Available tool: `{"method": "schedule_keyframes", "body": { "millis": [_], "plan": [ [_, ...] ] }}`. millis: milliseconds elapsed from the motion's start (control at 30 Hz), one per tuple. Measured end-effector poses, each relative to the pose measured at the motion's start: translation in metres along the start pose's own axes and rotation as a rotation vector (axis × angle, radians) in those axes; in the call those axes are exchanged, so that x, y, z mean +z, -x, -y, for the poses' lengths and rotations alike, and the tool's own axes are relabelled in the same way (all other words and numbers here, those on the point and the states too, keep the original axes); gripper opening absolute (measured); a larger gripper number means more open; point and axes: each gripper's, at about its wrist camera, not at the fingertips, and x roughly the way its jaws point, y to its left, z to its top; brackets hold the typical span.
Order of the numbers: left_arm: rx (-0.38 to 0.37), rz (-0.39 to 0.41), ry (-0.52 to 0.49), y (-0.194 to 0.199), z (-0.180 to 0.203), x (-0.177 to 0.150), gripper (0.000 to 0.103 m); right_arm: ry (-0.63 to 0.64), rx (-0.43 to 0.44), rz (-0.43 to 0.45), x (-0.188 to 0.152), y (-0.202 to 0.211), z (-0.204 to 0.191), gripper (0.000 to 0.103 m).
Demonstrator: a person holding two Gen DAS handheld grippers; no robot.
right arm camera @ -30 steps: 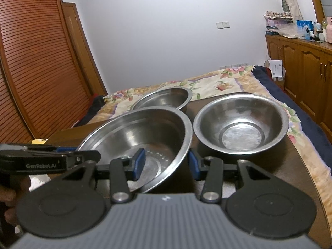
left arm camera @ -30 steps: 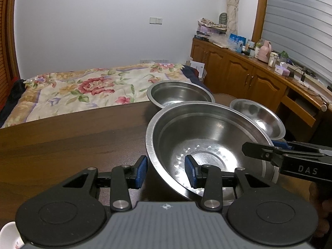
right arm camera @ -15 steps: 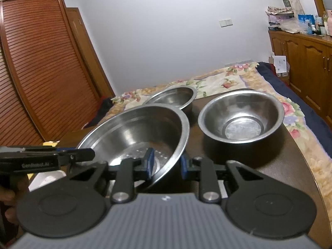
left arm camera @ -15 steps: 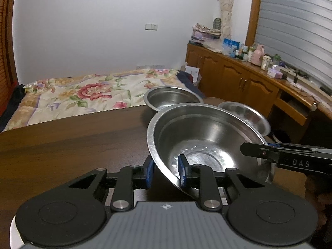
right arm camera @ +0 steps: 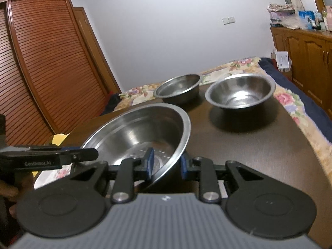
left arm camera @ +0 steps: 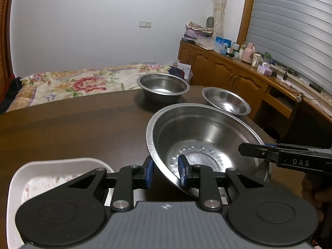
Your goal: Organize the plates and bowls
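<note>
A dark wooden table (left arm camera: pixel 83 128) is seen across both views, with a floral-covered bed (left arm camera: pixel 68 85) behind it and a wooden cabinet run (left arm camera: pixel 228 72) along the right wall. A slatted wardrobe door (right arm camera: pixel 41 66) is seen at the left in the right wrist view.

The large steel basin (left arm camera: pixel 207 137) is held tilted above the near part of the table, gripped at opposite sides of its rim. The left gripper (left arm camera: pixel 165 171) is closed on the near-left rim, one blue pad inside the wall and one outside. The right gripper (right arm camera: pixel 165 165) is likewise clamped on the rim at its side.

Two smaller steel bowls are noted farther back, apart from the basin: a deep bowl (left arm camera: pixel 164 87) near the far edge and a second bowl (left arm camera: pixel 226 101) to its right. A white tray (left arm camera: pixel 41 176) lies under the left gripper, partly hidden by its body.
</note>
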Motion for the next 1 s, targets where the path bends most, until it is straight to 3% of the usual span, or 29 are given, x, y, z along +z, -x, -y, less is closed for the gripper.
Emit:
{"method": "schedule_keyframes", "body": {
  "millis": [1000],
  "plan": [
    [-0.011,-0.01,-0.008,0.01,0.007,-0.025,0.03,0.004,-0.003,0.006,-0.016,0.012,0.001,0.028]
  ]
}}
